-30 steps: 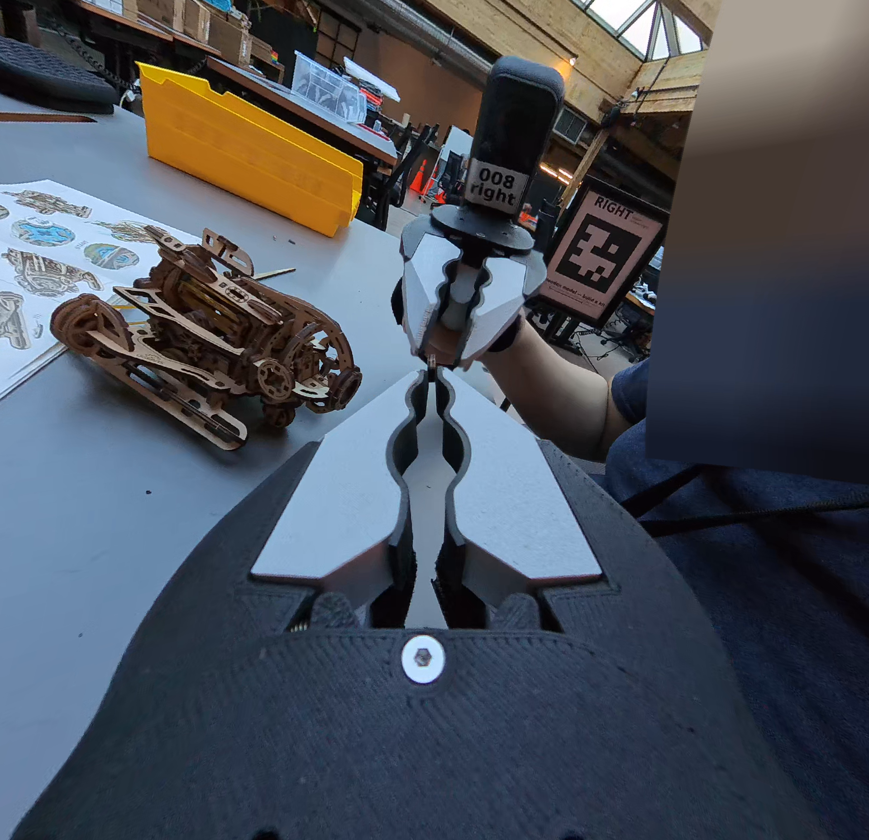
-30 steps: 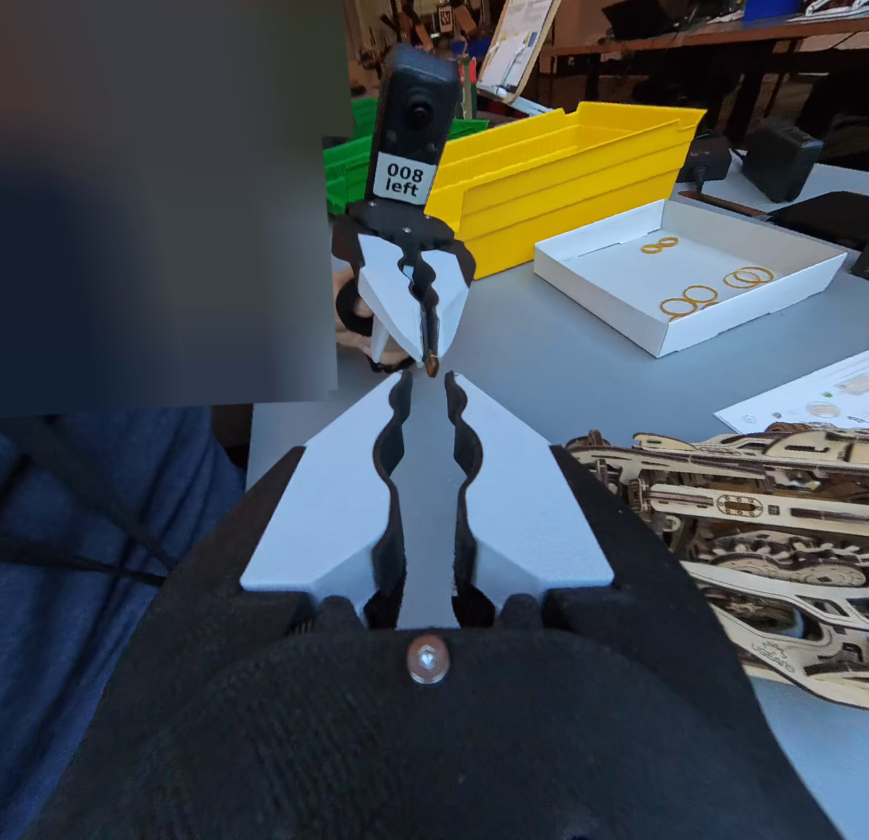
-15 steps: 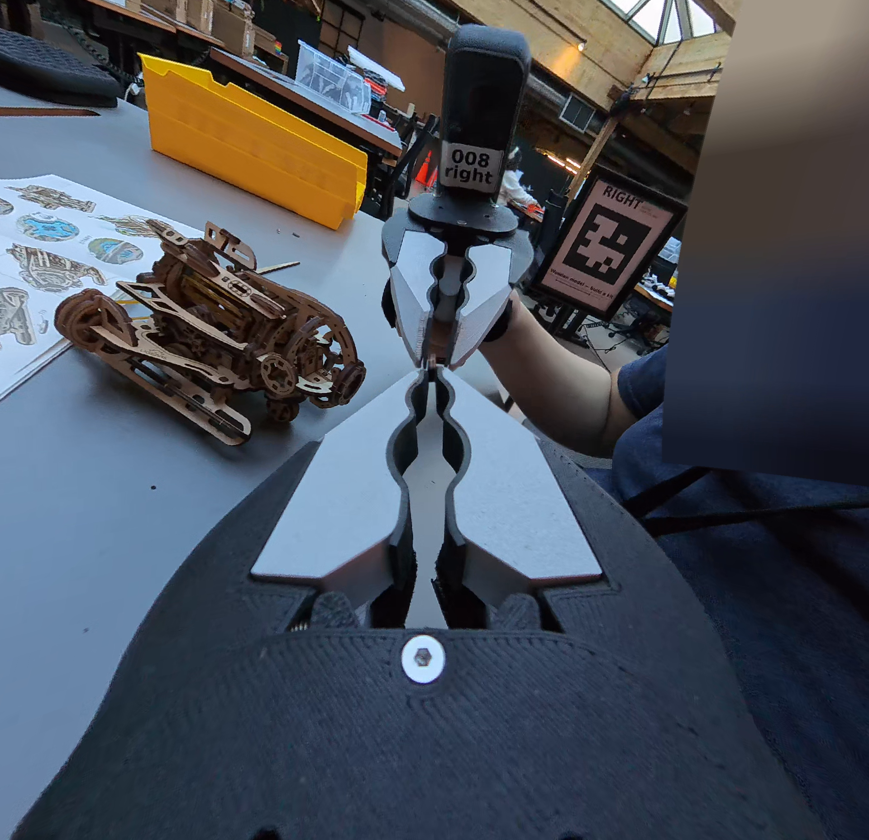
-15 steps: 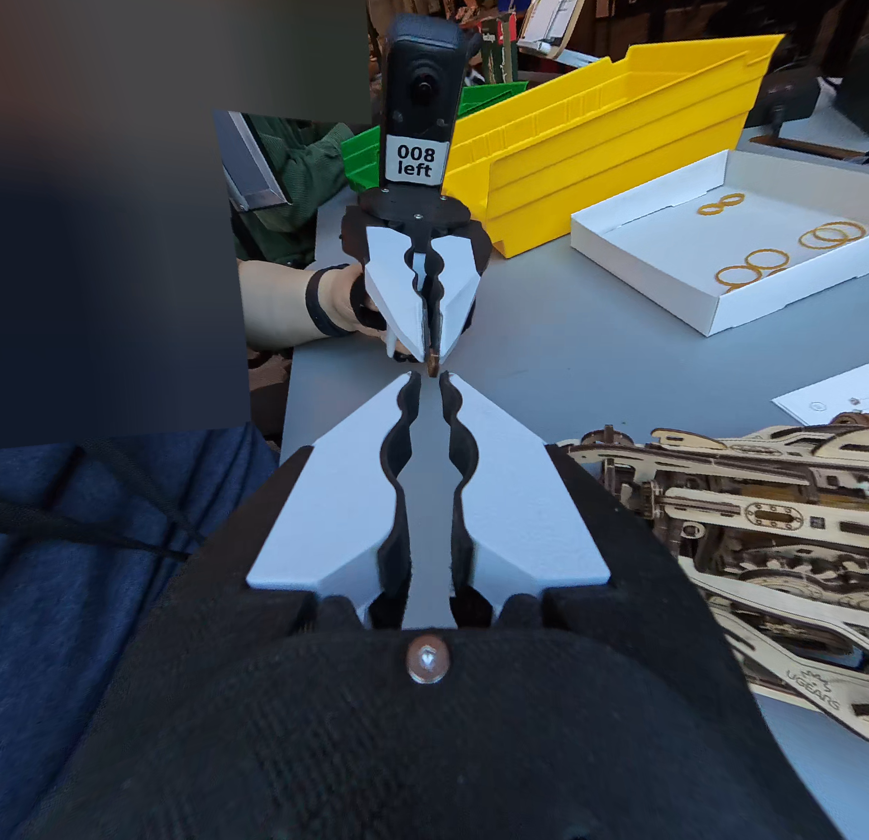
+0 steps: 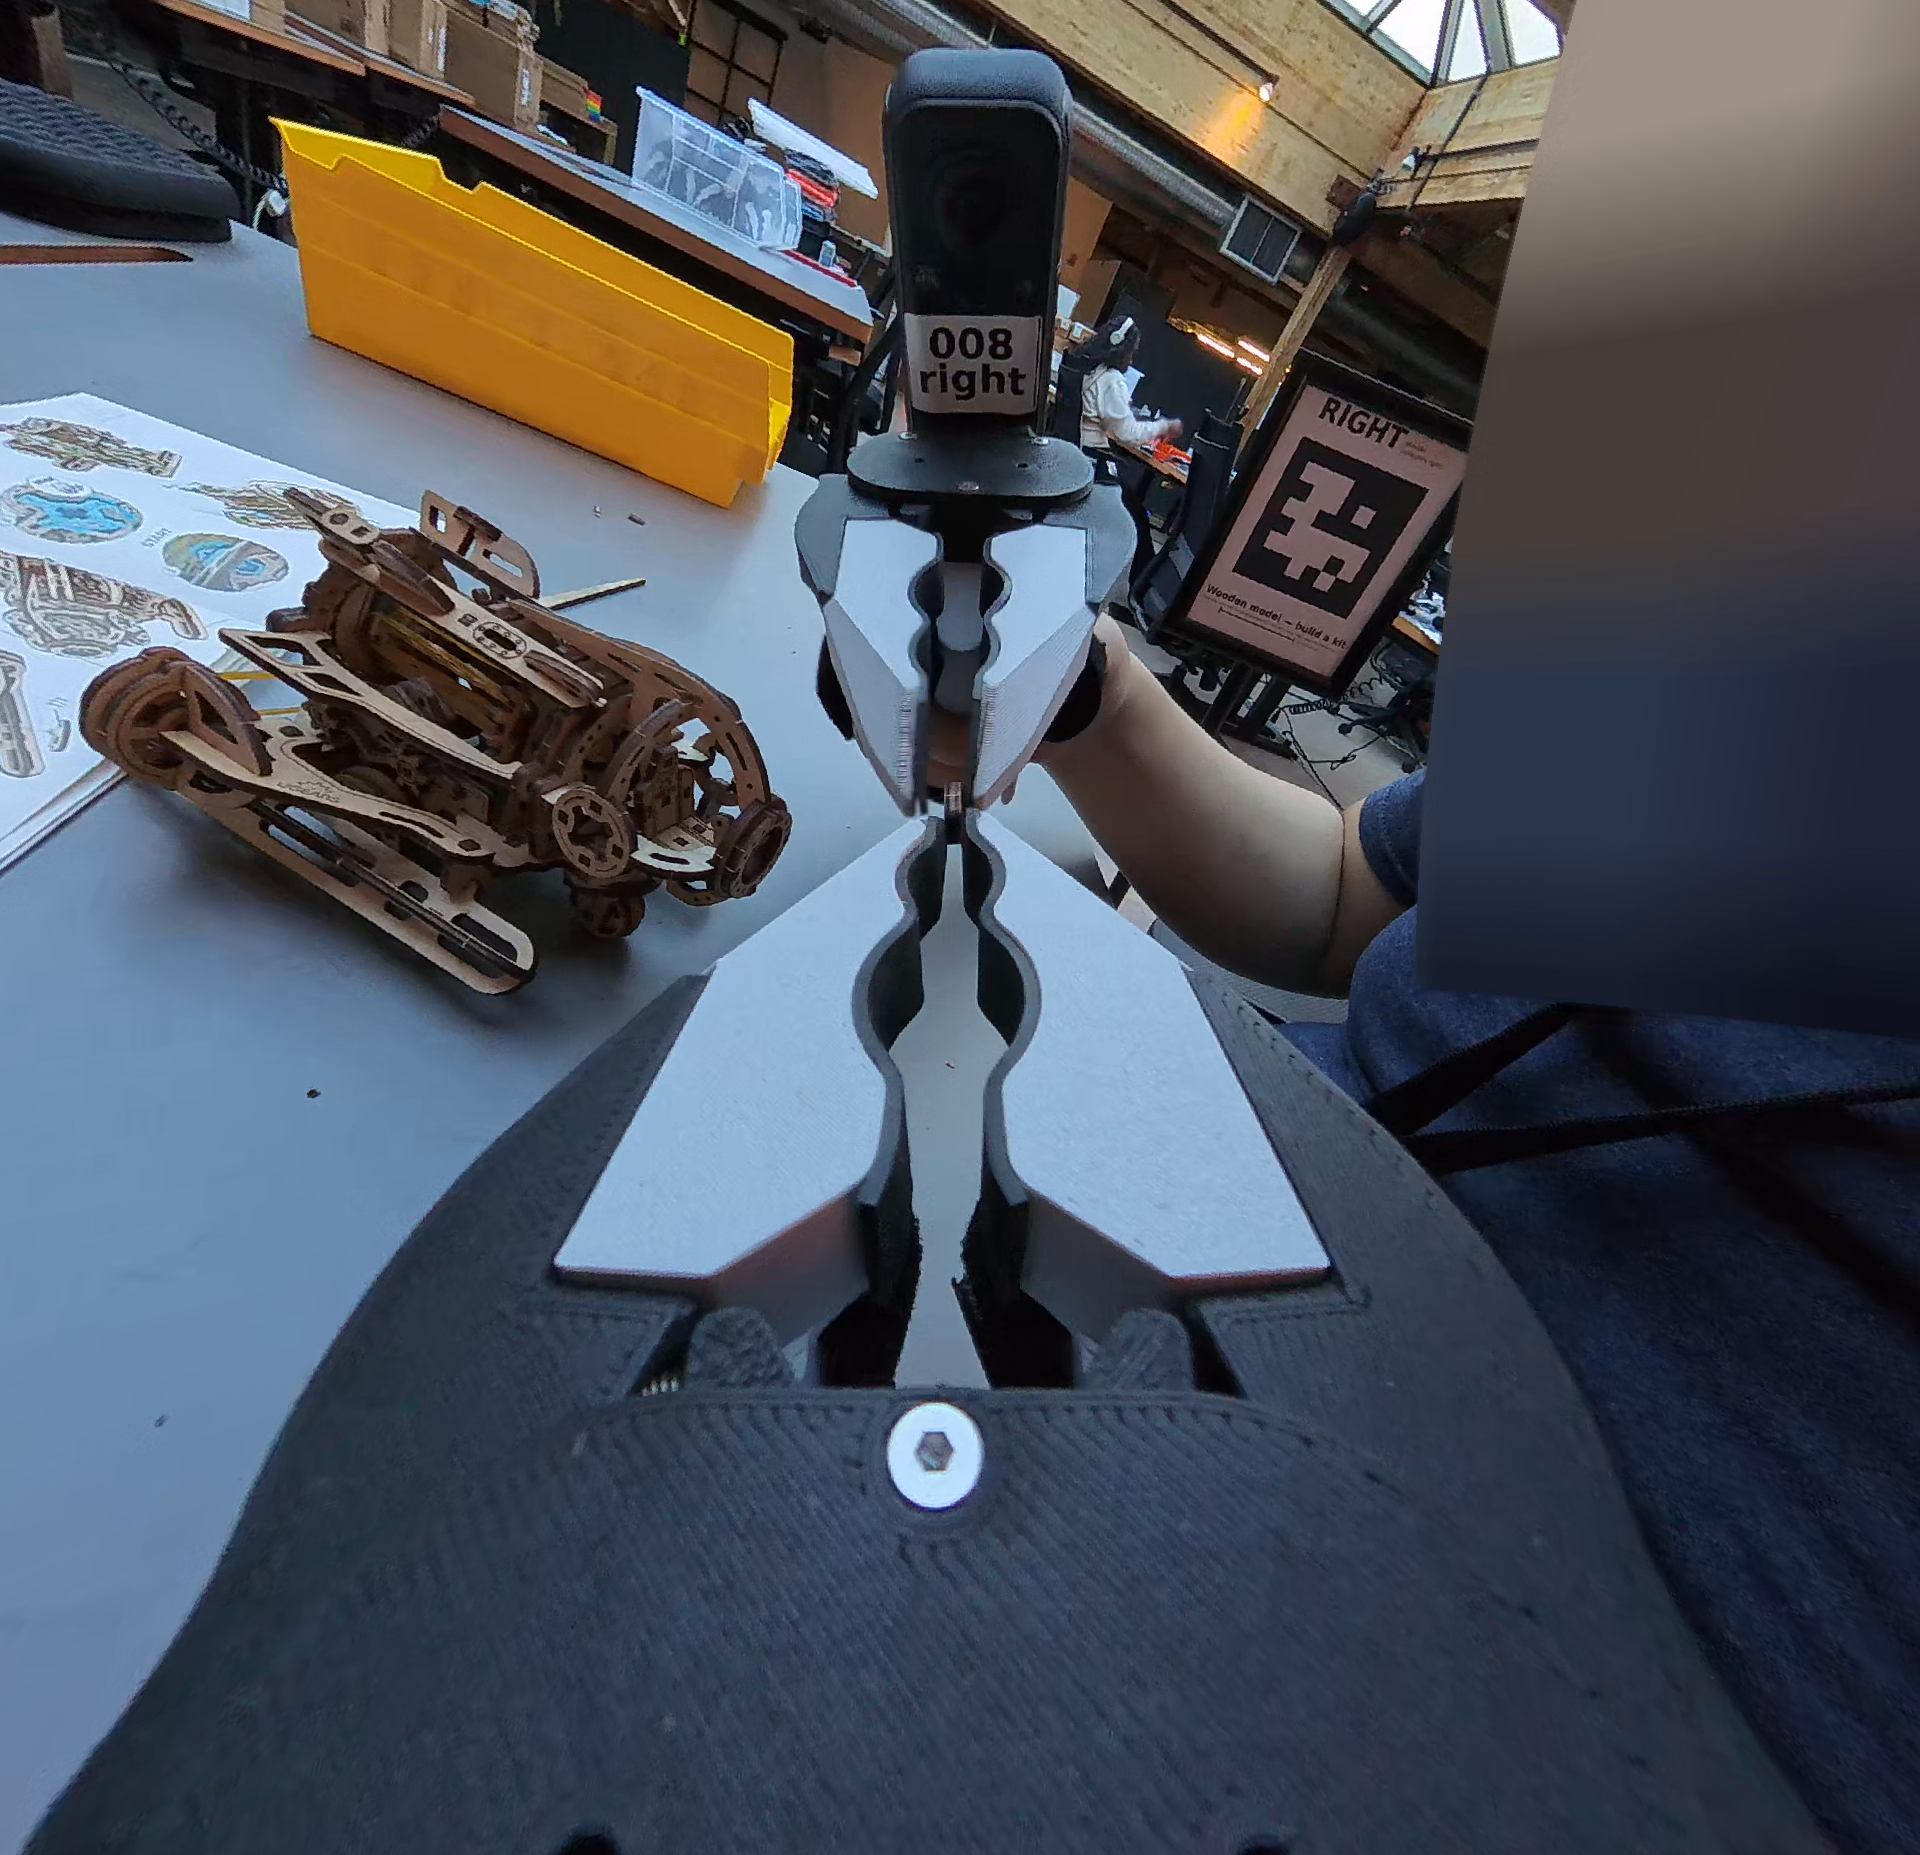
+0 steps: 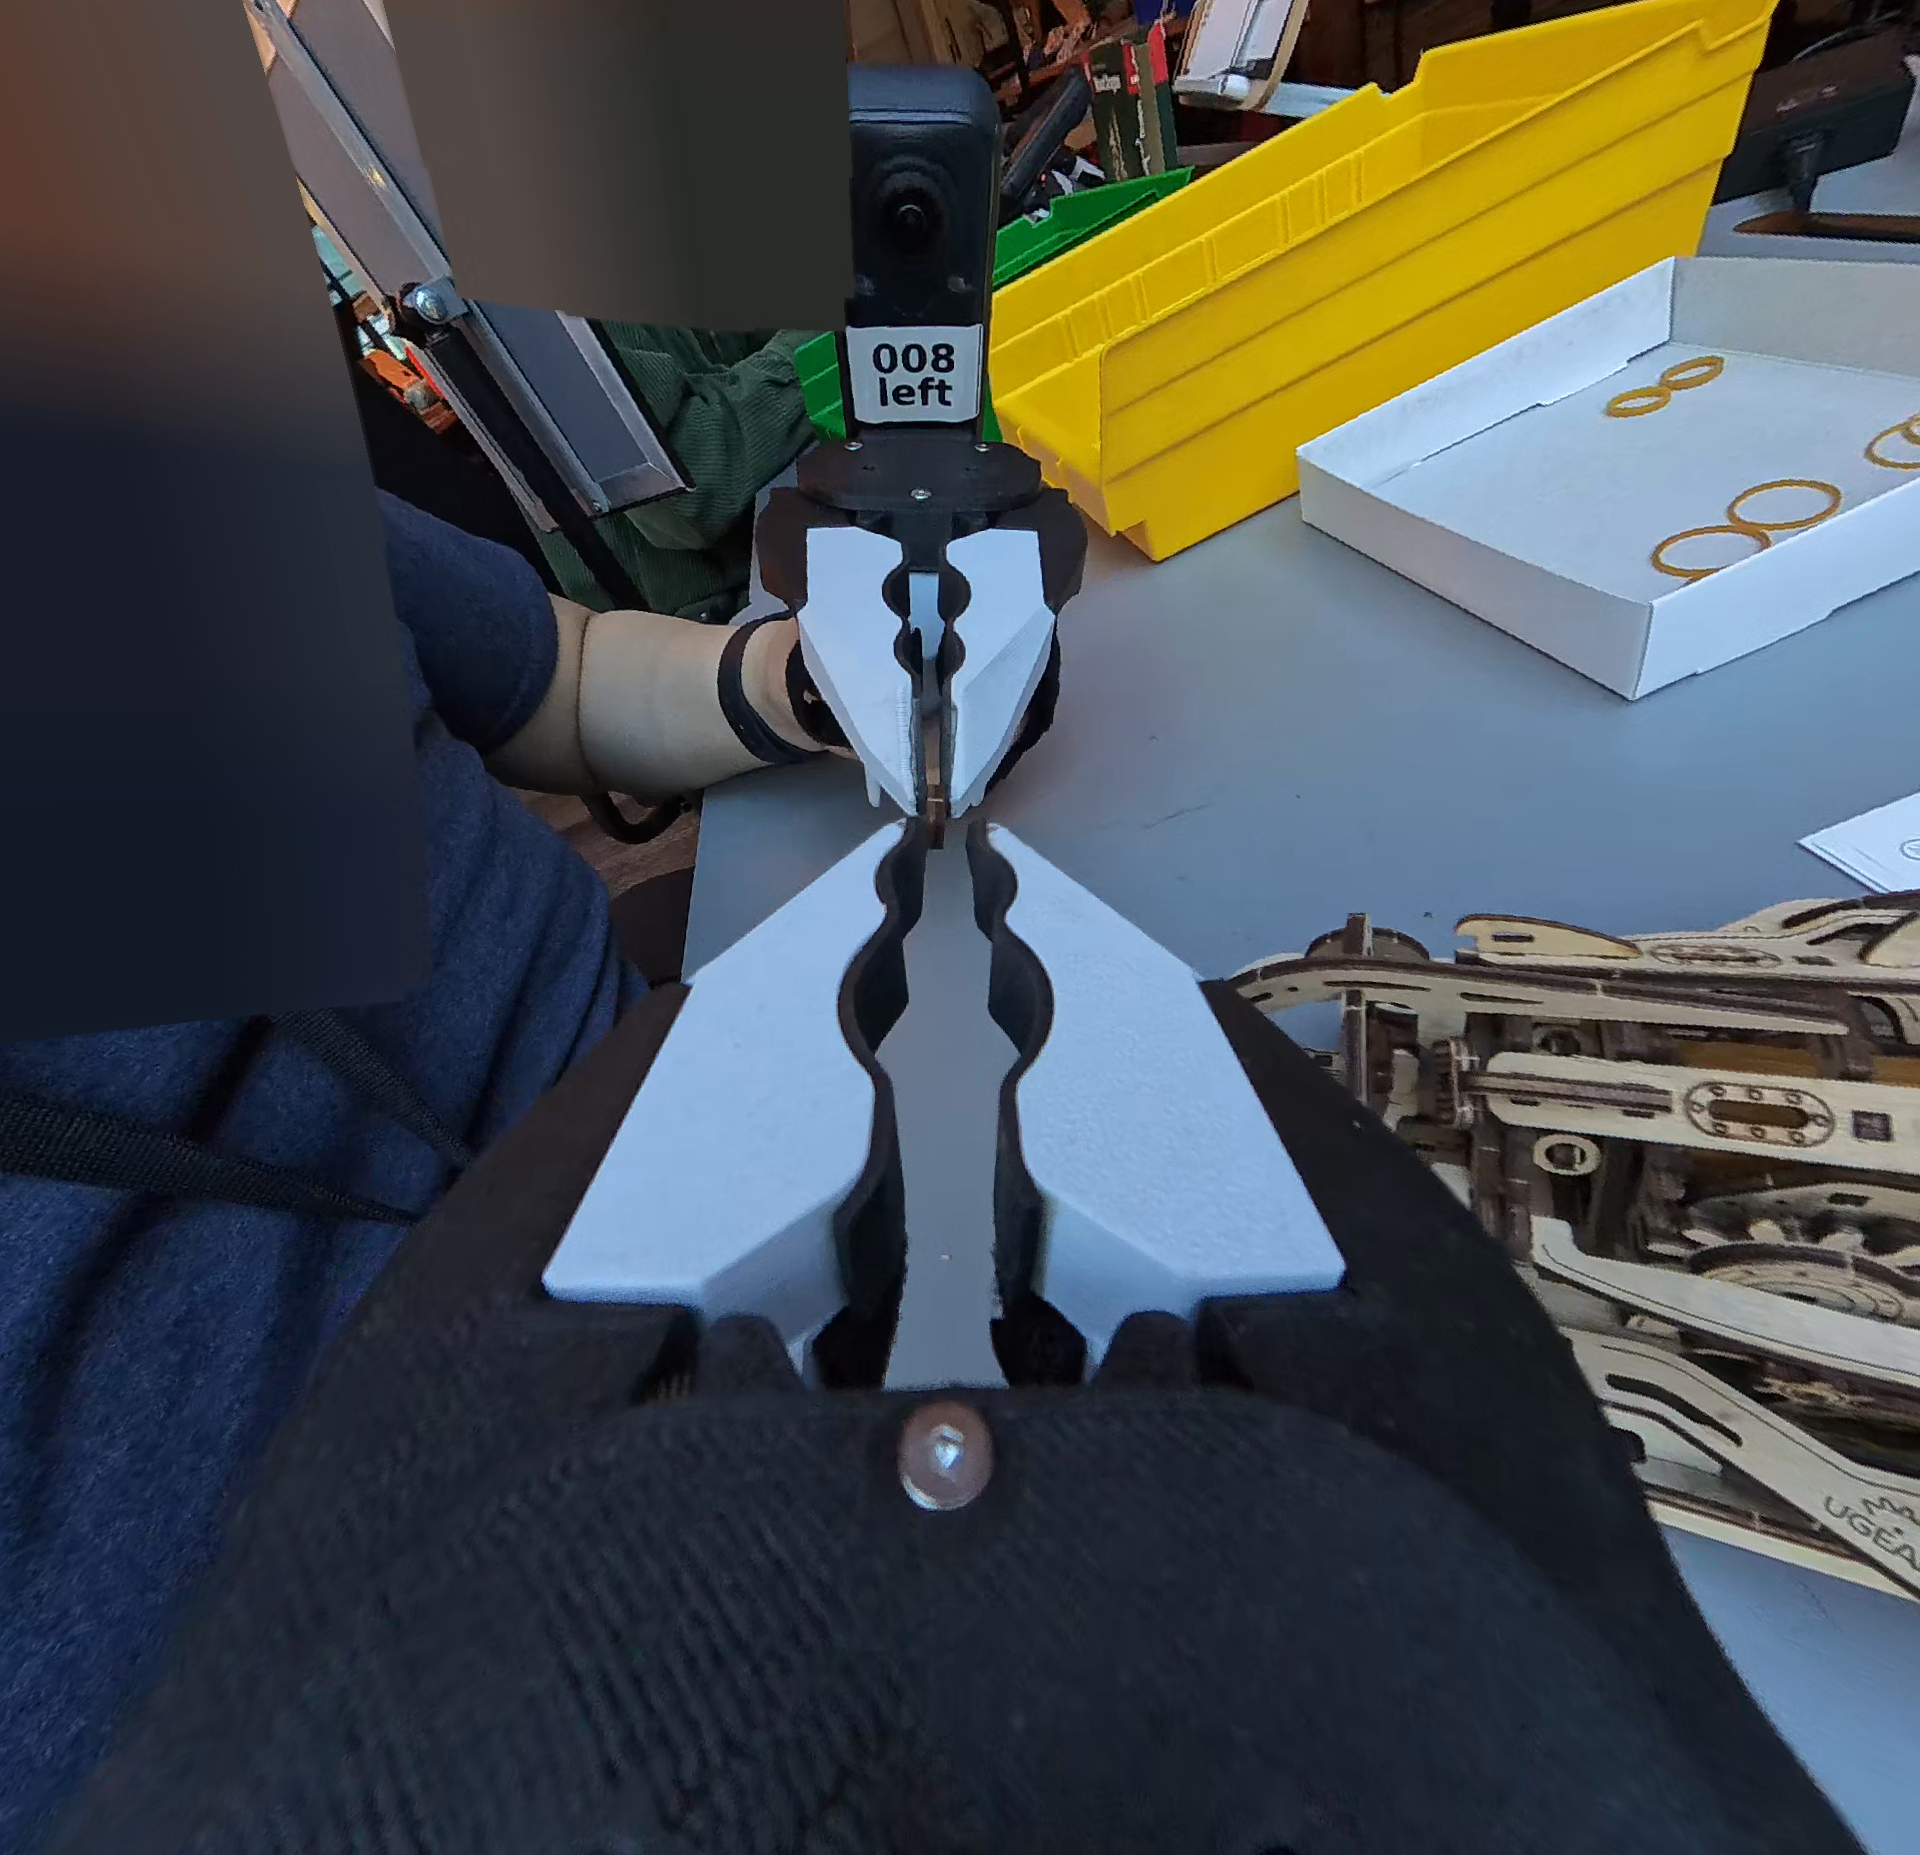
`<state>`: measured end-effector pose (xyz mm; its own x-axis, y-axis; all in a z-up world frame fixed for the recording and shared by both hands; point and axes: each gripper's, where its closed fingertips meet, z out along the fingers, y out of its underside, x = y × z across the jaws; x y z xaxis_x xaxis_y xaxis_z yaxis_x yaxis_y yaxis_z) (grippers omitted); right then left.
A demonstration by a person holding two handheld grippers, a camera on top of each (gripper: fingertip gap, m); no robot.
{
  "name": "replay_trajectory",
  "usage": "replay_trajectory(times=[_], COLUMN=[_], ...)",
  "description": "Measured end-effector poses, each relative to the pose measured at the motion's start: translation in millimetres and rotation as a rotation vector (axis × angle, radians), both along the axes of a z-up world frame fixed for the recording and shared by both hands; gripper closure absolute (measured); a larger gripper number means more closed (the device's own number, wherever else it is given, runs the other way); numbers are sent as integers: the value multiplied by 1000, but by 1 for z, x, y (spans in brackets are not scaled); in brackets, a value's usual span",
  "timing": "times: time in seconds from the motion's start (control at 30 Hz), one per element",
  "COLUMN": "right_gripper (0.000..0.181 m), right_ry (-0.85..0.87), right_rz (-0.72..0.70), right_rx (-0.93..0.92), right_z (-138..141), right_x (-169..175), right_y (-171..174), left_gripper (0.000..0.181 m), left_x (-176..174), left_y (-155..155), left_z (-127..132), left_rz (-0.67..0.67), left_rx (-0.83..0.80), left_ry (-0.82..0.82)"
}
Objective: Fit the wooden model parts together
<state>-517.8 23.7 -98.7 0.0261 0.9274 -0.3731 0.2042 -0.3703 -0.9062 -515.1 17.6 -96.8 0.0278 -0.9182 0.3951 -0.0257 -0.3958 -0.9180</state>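
Note:
My two grippers meet tip to tip above the table's near edge. My left gripper [image 5: 943, 826] is shut on a small thin wooden piece [image 5: 954, 795] that sticks out of its tips; both also show in the right wrist view, the gripper [image 6: 928, 799] and the piece [image 6: 935, 816]. My right gripper [image 6: 941, 835] has its jaws narrowly apart, with the piece just at their tips, near its left finger. In the left wrist view the right gripper [image 5: 948, 803] faces me. The partly built wooden car model [image 5: 436, 745] lies on the grey table, also seen in the right wrist view [image 6: 1621, 1182].
A yellow bin [image 5: 520, 319] stands behind the model, with a green bin [image 6: 1081, 216] beyond it. A white tray [image 6: 1507, 600] holds several rubber bands. A printed sheet [image 5: 104, 517] lies at the left. A sign stand [image 5: 1340, 527] is off the table. The person's arms and torso are close. Less than 4 cm separates the two grippers' tips.
The grippers have drawn together until their tips meet. My right gripper's jaws have narrowed from wide apart to a small gap. The left stays shut on the piece.

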Motion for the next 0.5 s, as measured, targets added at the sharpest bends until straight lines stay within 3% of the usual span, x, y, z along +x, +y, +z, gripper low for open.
replay_trajectory(times=[0.37, 0.5], right_gripper=[180, 180], right_ry=[-89, -107], right_rz=[-26, -34], right_rx=[35, 50], right_z=[-20, -25], right_x=[9, 12], right_y=[-10, -13], left_gripper=[173, 179], left_x=[10, 12], left_y=[-9, -9], left_z=[-17, -20], left_rz=[-48, -48], left_rx=[5, 1], left_ry=[75, 80])
